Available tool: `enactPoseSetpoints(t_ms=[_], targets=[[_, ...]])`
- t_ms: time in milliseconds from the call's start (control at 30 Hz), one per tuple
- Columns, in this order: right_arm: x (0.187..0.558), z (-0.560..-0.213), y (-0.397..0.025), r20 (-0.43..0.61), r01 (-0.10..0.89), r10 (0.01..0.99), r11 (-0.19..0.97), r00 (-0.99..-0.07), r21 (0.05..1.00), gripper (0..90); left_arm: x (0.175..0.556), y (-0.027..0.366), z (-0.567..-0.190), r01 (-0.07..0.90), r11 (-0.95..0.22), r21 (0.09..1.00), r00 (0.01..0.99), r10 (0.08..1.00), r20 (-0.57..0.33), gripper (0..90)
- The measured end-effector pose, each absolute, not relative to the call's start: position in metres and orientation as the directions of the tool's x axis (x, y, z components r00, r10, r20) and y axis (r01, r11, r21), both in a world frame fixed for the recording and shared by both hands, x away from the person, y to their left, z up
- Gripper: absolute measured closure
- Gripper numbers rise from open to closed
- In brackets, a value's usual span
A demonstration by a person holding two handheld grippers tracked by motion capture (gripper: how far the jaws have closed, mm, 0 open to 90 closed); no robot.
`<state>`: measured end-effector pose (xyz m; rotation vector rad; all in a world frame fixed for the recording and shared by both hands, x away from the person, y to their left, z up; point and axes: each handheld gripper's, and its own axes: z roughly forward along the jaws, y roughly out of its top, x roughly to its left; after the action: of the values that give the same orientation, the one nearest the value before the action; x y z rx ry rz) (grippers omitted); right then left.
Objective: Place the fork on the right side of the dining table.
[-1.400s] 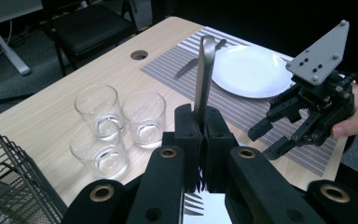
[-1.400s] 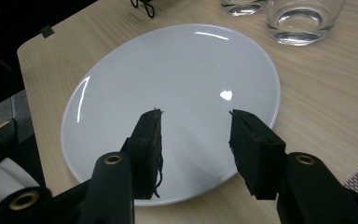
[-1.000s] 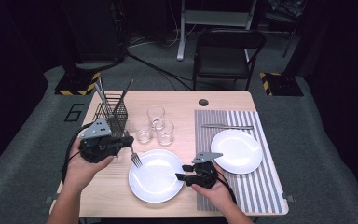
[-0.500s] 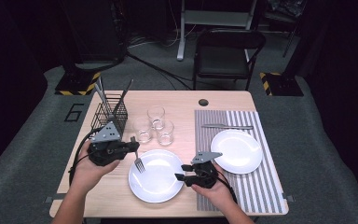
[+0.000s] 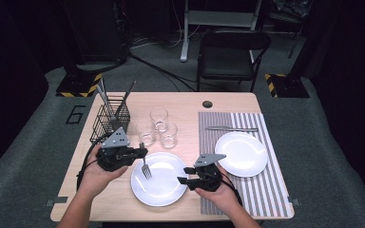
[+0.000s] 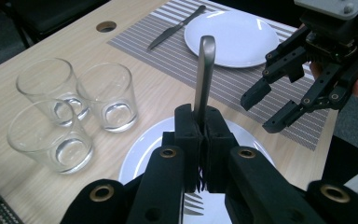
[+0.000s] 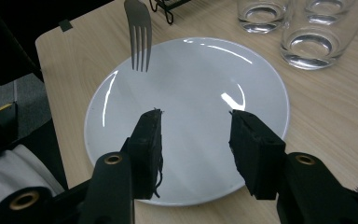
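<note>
I work in a dark studio-like recording lab: a wooden table (image 5: 190,102) set for dining stands on grey carpet (image 5: 52,142), with hazard-striped stand bases (image 5: 78,89) and a black chair (image 5: 232,54) behind.

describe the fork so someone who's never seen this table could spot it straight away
Start at the wooden table and find the white plate on bare wood near its front edge, not the plate on the striped mat. Above that plate's left side, the left gripper pinches a silver fork, tines pointing down. The knife lies flat on the mat instead.
</note>
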<state>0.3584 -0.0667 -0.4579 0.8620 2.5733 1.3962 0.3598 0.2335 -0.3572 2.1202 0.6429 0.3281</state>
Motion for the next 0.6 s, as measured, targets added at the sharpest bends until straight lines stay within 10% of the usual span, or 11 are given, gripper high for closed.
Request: enactPoseSetpoints(t_ms=[600], targets=[[0.358,-0.44,-0.067,0.178,0.404,0.475,0.43,-0.861,0.807,55.2,0.36,0.219,-0.368,0.323,-0.51,0.797,0.854,0.521,-0.012,86.9]])
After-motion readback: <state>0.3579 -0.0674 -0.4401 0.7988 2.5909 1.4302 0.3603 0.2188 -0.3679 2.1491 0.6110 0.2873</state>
